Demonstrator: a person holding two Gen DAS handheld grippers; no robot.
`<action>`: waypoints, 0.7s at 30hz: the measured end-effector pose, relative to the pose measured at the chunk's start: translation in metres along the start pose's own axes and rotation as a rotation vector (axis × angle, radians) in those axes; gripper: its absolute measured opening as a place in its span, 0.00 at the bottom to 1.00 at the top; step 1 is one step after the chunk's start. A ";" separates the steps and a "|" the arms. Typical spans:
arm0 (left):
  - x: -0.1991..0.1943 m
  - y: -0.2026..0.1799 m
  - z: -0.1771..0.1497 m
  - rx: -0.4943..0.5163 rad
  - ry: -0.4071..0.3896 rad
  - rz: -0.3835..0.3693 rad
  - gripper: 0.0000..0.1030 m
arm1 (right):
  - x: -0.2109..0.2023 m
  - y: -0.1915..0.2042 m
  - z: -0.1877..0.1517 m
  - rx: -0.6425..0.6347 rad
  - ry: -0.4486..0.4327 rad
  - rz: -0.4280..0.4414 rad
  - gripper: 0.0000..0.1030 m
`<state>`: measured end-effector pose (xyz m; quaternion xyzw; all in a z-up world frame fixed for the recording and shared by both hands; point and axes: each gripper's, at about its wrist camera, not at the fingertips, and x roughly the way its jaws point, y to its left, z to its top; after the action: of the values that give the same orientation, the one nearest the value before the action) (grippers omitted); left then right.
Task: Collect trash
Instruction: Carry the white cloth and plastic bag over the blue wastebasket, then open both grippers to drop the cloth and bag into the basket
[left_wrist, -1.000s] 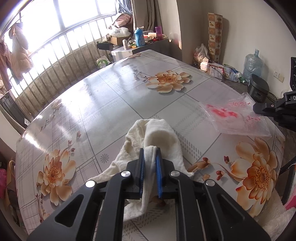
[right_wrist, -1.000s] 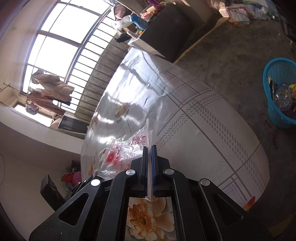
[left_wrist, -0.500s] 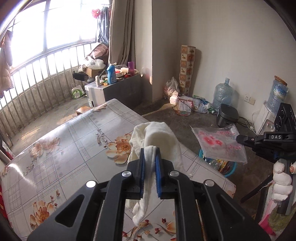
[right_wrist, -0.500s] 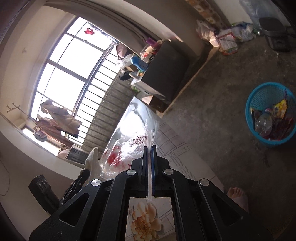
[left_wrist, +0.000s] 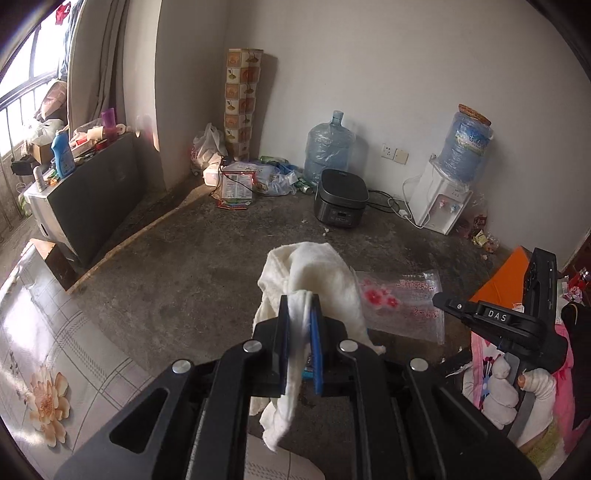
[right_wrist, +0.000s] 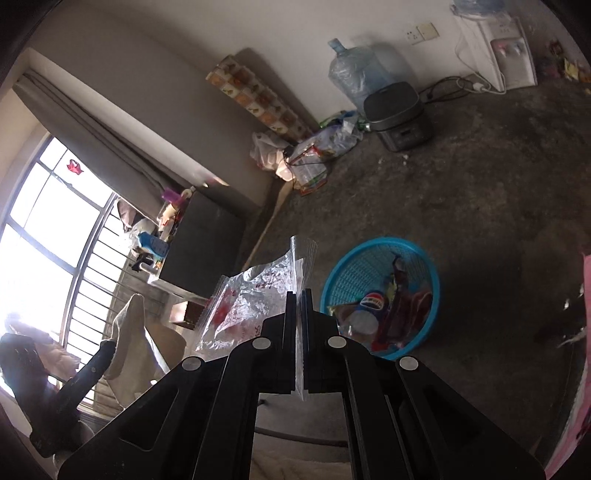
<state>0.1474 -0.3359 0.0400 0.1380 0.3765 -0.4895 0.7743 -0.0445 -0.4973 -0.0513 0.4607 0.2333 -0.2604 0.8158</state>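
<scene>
**Two light pieces of trash carried off the tabletop toward the basket**

The left gripper (left_wrist: 300, 328) was pinched on a fold of a white cloth (left_wrist: 317, 273); the rest of the rag bunched above the blue pads and a tail hung below them, all of it clear of the tabletop (left_wrist: 44, 354), whose flowered edge showed only at the lower left of the left wrist view; the right gripper (right_wrist: 298, 332) was pressed together on the edge of a clear plastic bag (right_wrist: 255, 299) with red print, which stood out stiffly ahead of the jaws, in the air above the floor (right_wrist: 480, 177). A blue basket (right_wrist: 332, 280) already holding wrappers and a bottle sat on the floor just beyond the right gripper.

Both things looked very light; the cloth was soft and limp (it would drape and could snag on the basket rim), so a bunched fold near its middle seemed the safest hold; the bag was thin, slick and crinkly, likely to slip from a shallow pinch or cling to the pads on release, so a firm grip well inside its edge seemed wise.
</scene>
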 end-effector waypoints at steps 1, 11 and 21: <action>0.017 -0.007 0.006 0.005 0.028 -0.019 0.10 | 0.012 -0.005 0.003 0.001 0.007 -0.021 0.01; 0.177 -0.035 0.036 0.000 0.248 -0.122 0.25 | 0.122 -0.048 0.031 0.029 0.072 -0.171 0.07; 0.210 -0.018 0.027 -0.125 0.311 -0.154 0.58 | 0.175 -0.108 0.020 0.131 0.216 -0.251 0.40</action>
<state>0.1940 -0.4975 -0.0901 0.1345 0.5309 -0.4957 0.6741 0.0217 -0.5988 -0.2188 0.5056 0.3575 -0.3239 0.7153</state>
